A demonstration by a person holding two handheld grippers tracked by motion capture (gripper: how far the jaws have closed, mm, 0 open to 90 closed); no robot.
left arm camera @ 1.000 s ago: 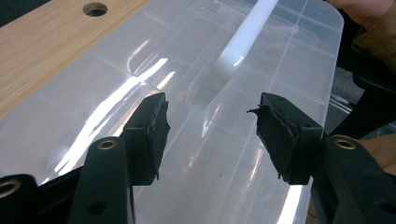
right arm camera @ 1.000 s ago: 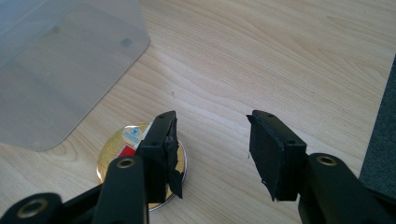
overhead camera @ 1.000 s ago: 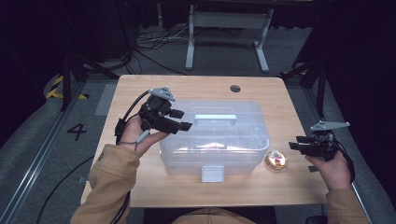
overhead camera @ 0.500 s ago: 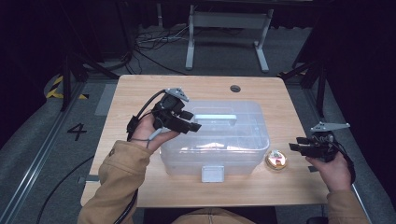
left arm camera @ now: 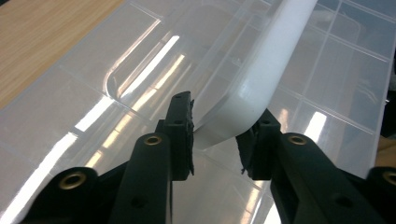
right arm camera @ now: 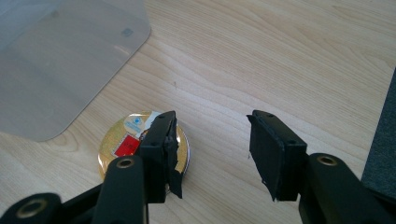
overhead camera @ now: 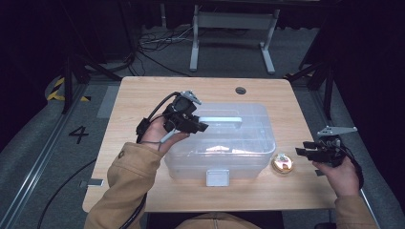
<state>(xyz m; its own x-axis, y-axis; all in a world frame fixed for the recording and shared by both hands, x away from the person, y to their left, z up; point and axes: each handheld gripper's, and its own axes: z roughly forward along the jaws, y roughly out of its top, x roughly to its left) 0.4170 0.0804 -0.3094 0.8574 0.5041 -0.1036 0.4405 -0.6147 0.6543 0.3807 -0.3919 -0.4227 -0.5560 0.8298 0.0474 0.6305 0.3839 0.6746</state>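
While the white handle (left arm camera: 261,79) on the box lid (overhead camera: 248,131) sits mid-table, my left gripper (left arm camera: 215,133) has just been closing, its pads at both sides of it. My right gripper (right arm camera: 212,144) hangs half-open, empty, beside the gold tin (right arm camera: 123,140).

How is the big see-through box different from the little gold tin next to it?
The box is big, clear plastic and rectangular; the tin is small, gold and round. The box has a white handle on its lid, with the left gripper closed around one end; the tin has a red and white label and lies untouched, near the right gripper. Both rest on the wooden table.
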